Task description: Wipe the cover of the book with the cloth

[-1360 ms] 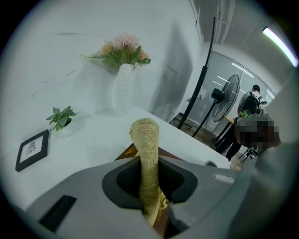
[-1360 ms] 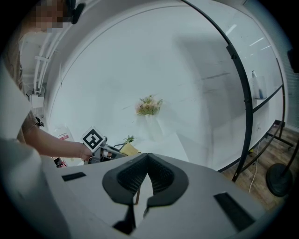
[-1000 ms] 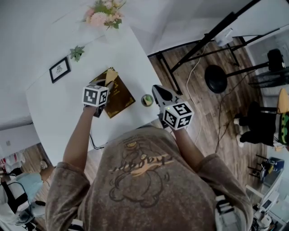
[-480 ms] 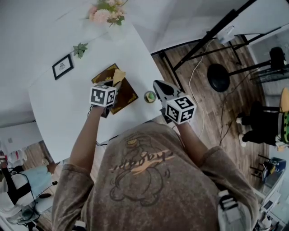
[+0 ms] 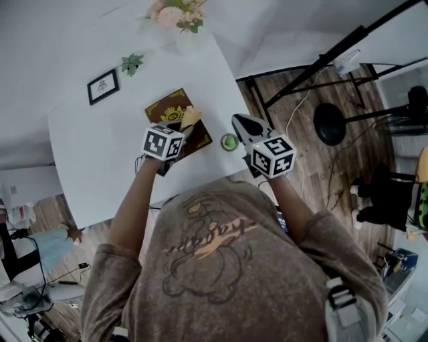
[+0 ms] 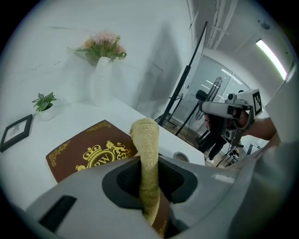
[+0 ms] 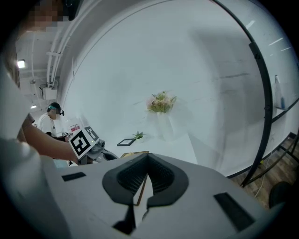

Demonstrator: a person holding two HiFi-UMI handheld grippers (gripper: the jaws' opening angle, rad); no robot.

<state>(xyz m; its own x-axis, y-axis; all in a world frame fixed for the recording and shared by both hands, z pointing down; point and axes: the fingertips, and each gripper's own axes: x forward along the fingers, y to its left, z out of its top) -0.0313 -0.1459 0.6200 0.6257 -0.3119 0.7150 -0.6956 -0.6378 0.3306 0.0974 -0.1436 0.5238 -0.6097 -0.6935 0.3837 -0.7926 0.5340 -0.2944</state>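
Note:
A brown book (image 5: 171,110) with a gold crest lies flat on the white table (image 5: 100,143). My left gripper (image 5: 181,128) is shut on a yellow cloth (image 5: 190,117). The cloth's free end stands up over the book's right half. In the left gripper view the cloth (image 6: 146,144) rises from between the jaws of the left gripper (image 6: 148,163), with the book (image 6: 88,151) just beyond. My right gripper (image 5: 242,123) hovers past the table's right edge, shut and holding nothing. Through the right gripper's (image 7: 147,161) narrow slit a book corner (image 7: 135,153) shows.
A small green round object (image 5: 230,141) sits near the table's right edge, beside the book. A vase of pink flowers (image 5: 180,17), a small potted plant (image 5: 132,63) and a framed picture (image 5: 103,86) stand at the far side. A black stand (image 5: 328,123) and cables lie on the wooden floor to the right.
My left gripper has carried the cloth across the cover, from the book's upper left part toward its right half. The right gripper has stayed beside the table's right edge.

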